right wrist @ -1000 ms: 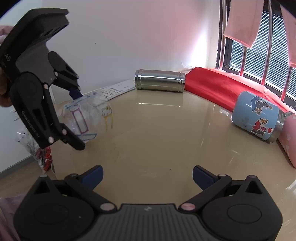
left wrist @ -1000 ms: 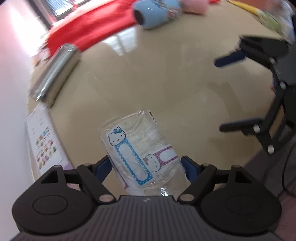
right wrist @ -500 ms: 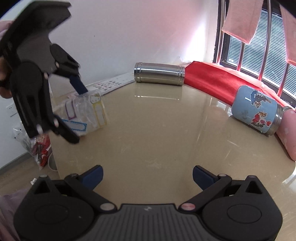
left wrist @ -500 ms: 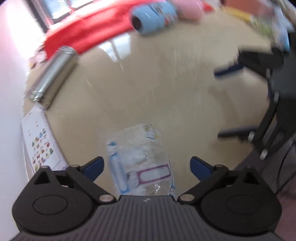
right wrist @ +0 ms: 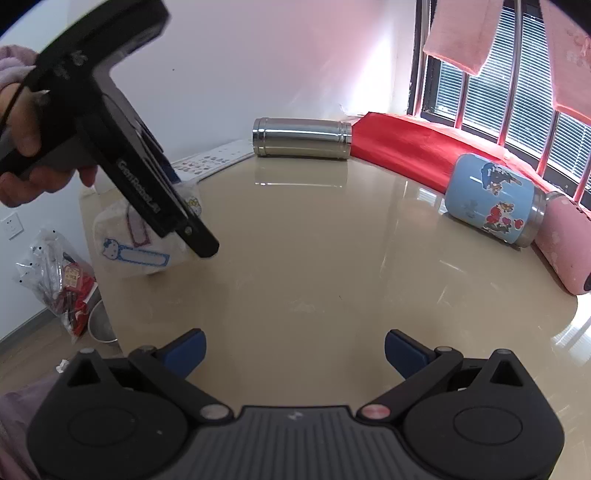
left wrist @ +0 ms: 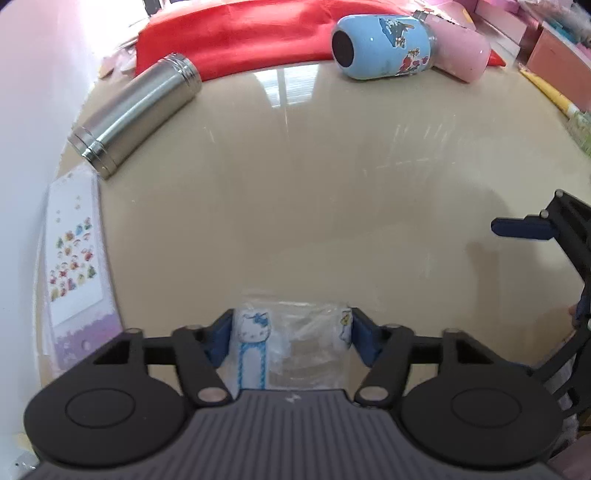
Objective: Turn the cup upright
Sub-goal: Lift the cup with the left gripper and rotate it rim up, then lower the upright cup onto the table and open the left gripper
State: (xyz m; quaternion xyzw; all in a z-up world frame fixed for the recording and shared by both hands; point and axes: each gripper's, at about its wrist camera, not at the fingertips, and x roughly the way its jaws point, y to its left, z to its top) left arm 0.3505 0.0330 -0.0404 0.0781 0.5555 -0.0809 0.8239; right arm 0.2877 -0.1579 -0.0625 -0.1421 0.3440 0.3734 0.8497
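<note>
A clear plastic cup [left wrist: 291,347] with Hello Kitty stickers sits between my left gripper's [left wrist: 291,341] blue pads, which are closed against its sides. In the right wrist view the cup [right wrist: 136,243] rests near the table's left edge under the left gripper [right wrist: 184,218], which comes down on it from above. Whether the cup stands upright I cannot tell. My right gripper [right wrist: 294,350] is open and empty over the near table edge; one of its fingers [left wrist: 521,229] shows at the right of the left wrist view.
A steel flask [left wrist: 136,114] lies on its side at the back left by a red cloth [left wrist: 251,33]. A blue cartoon mug [left wrist: 380,48] and a pink bottle [left wrist: 458,55] lie at the back. A sticker sheet [left wrist: 74,251] lies at the left edge.
My left gripper released the cup around half a second ago, then turned and closed on it again at the table's left edge. The right gripper stayed in place.
</note>
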